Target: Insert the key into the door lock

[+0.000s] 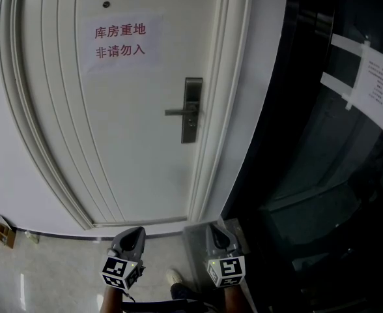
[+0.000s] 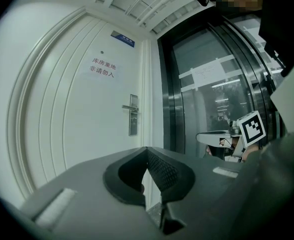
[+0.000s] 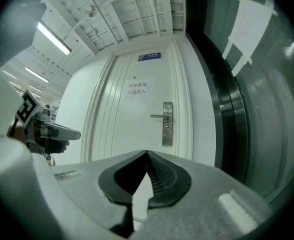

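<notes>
Two grippers show at the bottom of the head view, the left gripper [image 1: 138,231] and the right gripper [image 1: 213,228] side by side, both pointing at a white door [image 1: 133,149]. The door lock [image 1: 191,109], a metal plate with a lever handle [image 1: 177,112] reaching left, sits on the door's right edge. It is well apart from both tips, between their two lines of aim.

Seen from the left gripper view, that gripper's jaws meet at their tips, closed. Whether anything thin is pinched there I cannot tell. The door lock [image 2: 133,115] lies above and slightly left of the tips, well apart.

Seen from the right gripper view, its jaws are pressed together at the tip. The door lock [image 3: 167,124] stands up and a little right of them, well apart.
</notes>
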